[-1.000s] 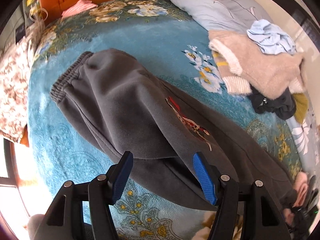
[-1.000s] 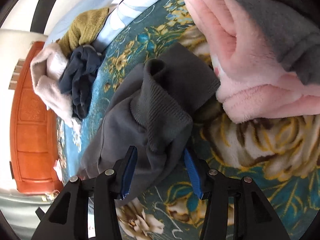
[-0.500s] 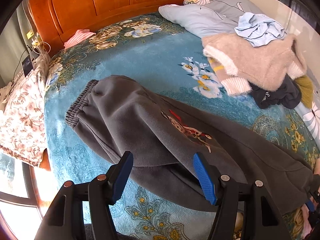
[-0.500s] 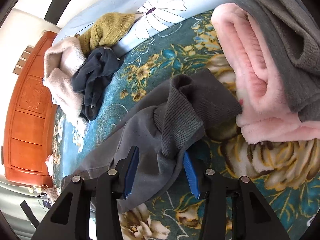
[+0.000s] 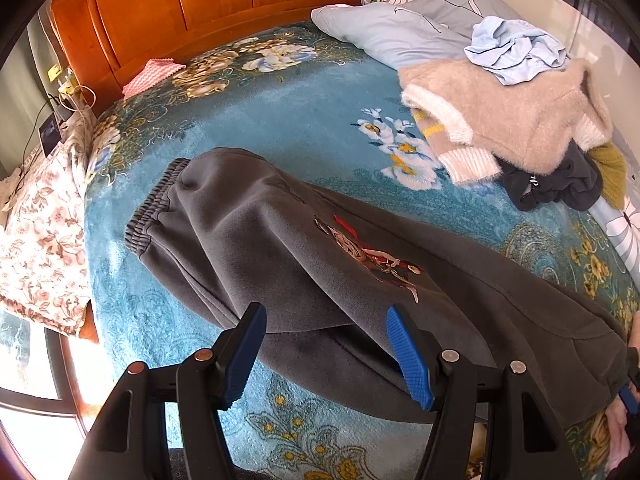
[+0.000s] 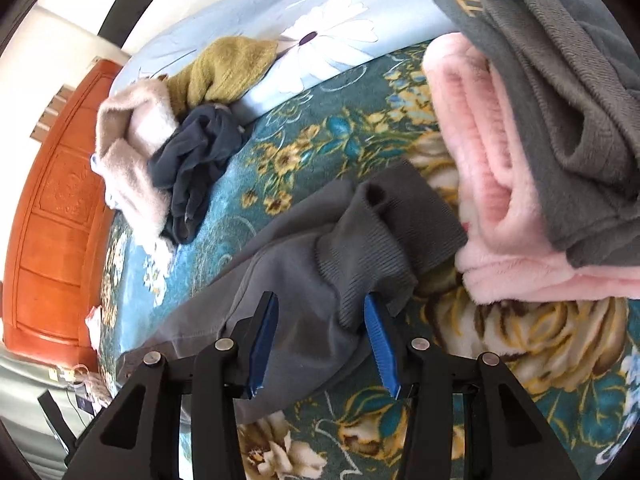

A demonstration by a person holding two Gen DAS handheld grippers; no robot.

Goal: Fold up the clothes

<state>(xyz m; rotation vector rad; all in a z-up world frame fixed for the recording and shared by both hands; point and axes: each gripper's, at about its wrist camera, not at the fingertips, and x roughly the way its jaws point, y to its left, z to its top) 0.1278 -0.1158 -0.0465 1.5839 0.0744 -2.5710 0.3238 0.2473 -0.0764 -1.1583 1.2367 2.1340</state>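
Dark grey fleece sweatpants (image 5: 288,256) lying across teal floral blanket (image 5: 280,120). Left gripper (image 5: 324,344) hovering, jaws apart, over near edge. Right gripper (image 6: 320,336) straddling ribbed cuff (image 6: 372,256); grip impossible to confirm. Embroidered patch (image 5: 372,256): no readable lettering.

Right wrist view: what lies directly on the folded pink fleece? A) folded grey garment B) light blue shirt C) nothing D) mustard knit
A: a folded grey garment lies on top of the pink fleece; the mustard knit lies apart, up by the blue floral pillow.
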